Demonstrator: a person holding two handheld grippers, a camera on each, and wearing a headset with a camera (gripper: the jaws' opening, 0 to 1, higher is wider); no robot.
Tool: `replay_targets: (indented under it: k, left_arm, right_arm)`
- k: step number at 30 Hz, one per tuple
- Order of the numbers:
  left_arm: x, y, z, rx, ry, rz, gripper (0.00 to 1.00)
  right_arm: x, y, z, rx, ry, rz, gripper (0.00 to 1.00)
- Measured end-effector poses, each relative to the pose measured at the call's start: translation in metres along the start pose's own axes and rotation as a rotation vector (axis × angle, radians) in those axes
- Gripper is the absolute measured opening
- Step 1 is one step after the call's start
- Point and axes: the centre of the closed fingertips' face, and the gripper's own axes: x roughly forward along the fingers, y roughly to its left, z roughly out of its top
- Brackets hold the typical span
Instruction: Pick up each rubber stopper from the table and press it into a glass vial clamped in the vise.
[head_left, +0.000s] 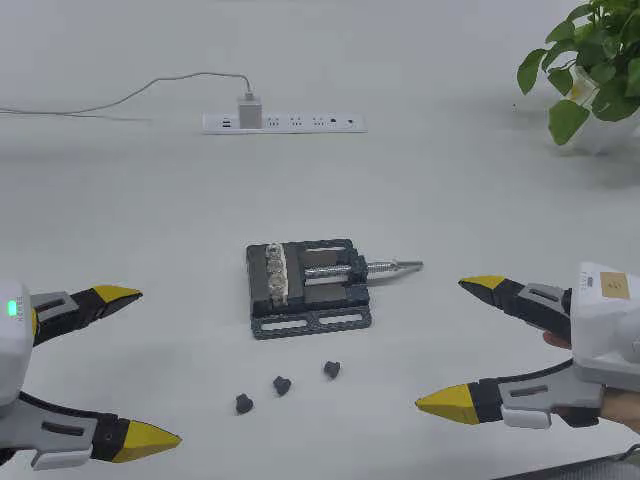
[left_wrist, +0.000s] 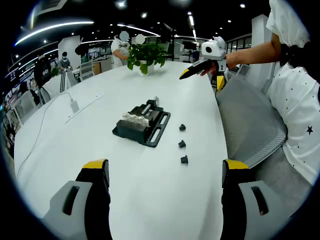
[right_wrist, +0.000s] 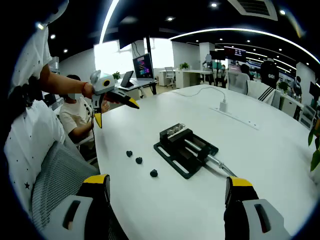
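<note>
Tools: left gripper (head_left: 160, 365), right gripper (head_left: 438, 343), both released, empty. Stock: three rubber stoppers (head_left: 282, 385) on the table (head_left: 450, 200) between them; vise (head_left: 308, 288) with vials (head_left: 276, 272) just beyond. Step: pinch one stopper's sides squarely (plug end down).

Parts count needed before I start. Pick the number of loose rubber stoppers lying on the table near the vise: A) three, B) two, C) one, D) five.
A: the head view shows a left stopper, a middle stopper and a right stopper lying apart on the table, on the near side of the vise.
</note>
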Motion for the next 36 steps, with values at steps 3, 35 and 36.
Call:
replay_targets:
  k: [3, 35, 36]
  left_arm:
    - [0.001, 0.000, 0.001, 0.001, 0.000, -0.004, 0.93]
    - [0.016, -0.002, 0.003, 0.183, 0.111, -0.123, 0.65]
    - [0.017, -0.003, 0.003, 0.206, 0.116, -0.135, 0.64]
  right_arm:
    - [0.000, 0.000, -0.001, -0.002, 0.003, 0.001, 0.95]
    - [0.000, -0.003, 0.000, 0.001, 0.005, -0.001, 0.91]
    - [0.000, -0.003, 0.000, 0.002, 0.004, 0.000, 0.91]
